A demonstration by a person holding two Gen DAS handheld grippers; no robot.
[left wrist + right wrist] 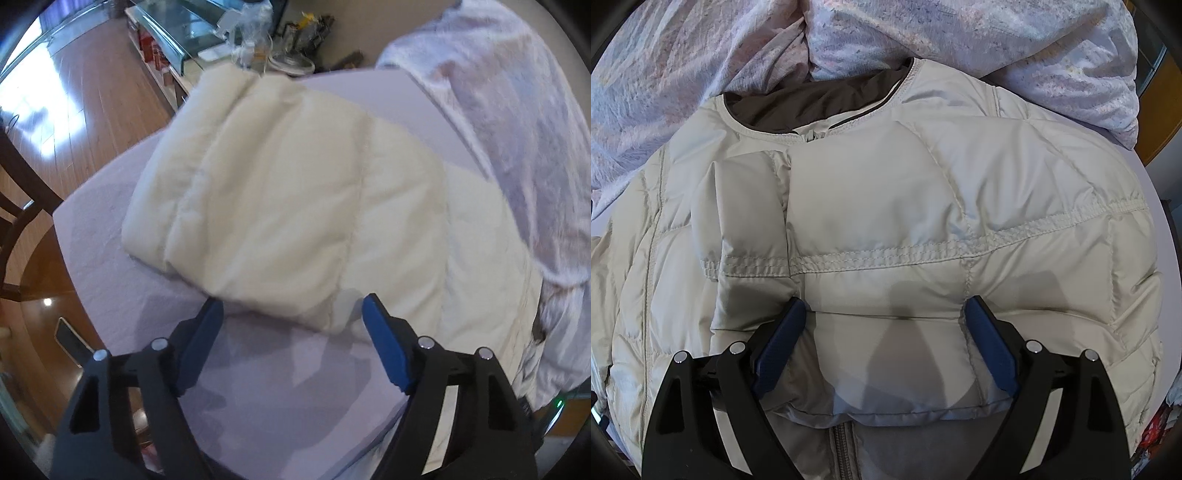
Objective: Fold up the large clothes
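Both jaws stand wide, gripping nothing. Your right gripper [884, 314] straddles a puffy fold of the jacket [886, 206] near its lower edge, likely to pinch it. Your left gripper [293, 310] hovers by the jacket's near corner on the table [258, 369] (sleeves look already tucked in), with the blanket [498, 110] heaped beside.

The quilted jacket [886, 229] is cream with a dark brown lining [820, 107]. It lies on a pale lilac bench [258, 387]. The blanket [701, 55] is mottled lavender and pink. Both tools have blue pads [384, 347] on black frames; the floor [74, 103] is reddish-brown wood.
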